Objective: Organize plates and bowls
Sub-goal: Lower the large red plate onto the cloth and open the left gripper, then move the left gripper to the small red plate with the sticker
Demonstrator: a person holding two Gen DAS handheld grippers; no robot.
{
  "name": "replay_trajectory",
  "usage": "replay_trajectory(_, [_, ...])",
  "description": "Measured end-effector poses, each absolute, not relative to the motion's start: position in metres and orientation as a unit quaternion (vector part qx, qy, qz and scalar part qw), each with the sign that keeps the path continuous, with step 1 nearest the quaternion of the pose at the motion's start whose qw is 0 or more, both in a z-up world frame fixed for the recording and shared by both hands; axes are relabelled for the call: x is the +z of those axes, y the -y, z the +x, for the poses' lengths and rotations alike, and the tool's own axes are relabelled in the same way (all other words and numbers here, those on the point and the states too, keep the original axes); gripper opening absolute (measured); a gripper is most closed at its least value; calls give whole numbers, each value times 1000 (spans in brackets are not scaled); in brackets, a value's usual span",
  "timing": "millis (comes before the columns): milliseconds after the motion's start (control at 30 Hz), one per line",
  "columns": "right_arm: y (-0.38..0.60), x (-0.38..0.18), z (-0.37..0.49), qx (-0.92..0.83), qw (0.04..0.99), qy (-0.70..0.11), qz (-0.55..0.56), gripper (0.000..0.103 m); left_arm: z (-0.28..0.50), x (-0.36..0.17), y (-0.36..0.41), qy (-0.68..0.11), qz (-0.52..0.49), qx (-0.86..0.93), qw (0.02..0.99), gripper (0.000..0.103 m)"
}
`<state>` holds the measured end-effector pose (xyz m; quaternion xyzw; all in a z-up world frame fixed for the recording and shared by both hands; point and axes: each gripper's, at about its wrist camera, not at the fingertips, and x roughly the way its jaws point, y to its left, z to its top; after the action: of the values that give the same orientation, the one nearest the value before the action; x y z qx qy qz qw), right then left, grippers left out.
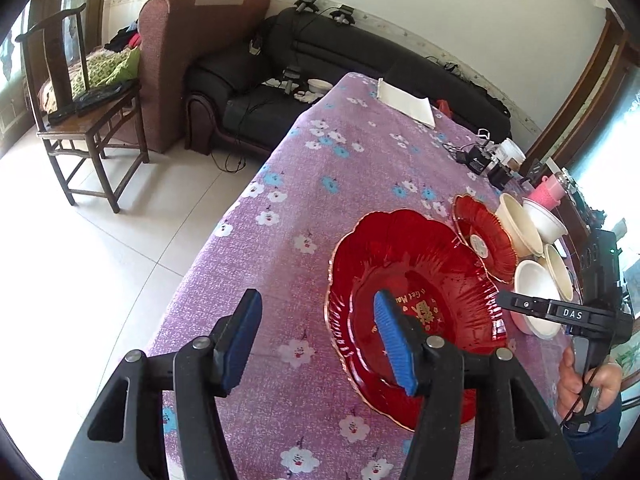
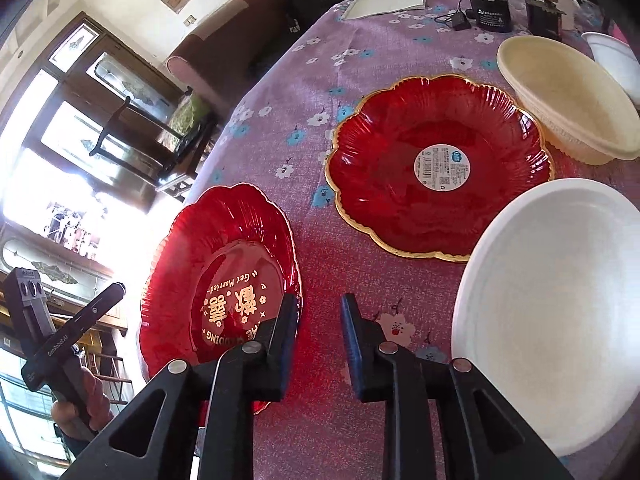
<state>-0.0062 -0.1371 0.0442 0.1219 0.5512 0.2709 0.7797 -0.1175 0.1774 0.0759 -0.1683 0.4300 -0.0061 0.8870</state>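
A large red plate with gold lettering [image 1: 420, 272] [image 2: 224, 264] lies on the purple flowered tablecloth [image 1: 320, 168]. My left gripper [image 1: 316, 340] is open astride its near-left rim, one blue pad over the plate and the other over the cloth. My right gripper [image 2: 318, 320] is open at the plate's right rim, with only cloth showing in the gap. A smaller red plate with a round sticker [image 2: 440, 168] [image 1: 484, 236] lies beyond. A white bowl [image 2: 560, 300] sits just right of the right gripper, and a cream bowl [image 2: 568, 96] and another white bowl [image 2: 612, 56] stand farther back.
A folded white sheet [image 1: 404, 104] lies at the table's far end, and black chargers and cables [image 2: 488, 12] sit at the far right with a pink cup [image 1: 548, 192]. The table's left edge drops to tiled floor, with a wooden chair [image 1: 80, 120] and sofas beyond.
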Motion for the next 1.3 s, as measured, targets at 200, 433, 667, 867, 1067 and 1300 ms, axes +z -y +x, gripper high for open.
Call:
replay_trajectory(200, [138,45,-19,286,775,-548,130,25,-116,82,-159,-425,-165,-21,890,61])
replay_trajectory(433, [132,54,-32,304,778,-536,119,27,-123,92,-139,-422,-149,-38,894,61])
replay_trajectory(667, [164,51,-30,268,790,-531,147,29,-125,96,-125,-421,-143,-47,894,62])
replay_trajectory(867, [194,44,-27,234,799,-530,162,29,-123,99,-103,-424,-129,-65,894,62])
replay_trajectory(1067, [228,43,-31,218,804,-523,182,29,-118,96,-81,-435,-113,-77,890,63])
replay_trajectory(1300, [258,43,-38,203,811,-513,193,29,-117,96,-56,-438,-100,-95,888,63])
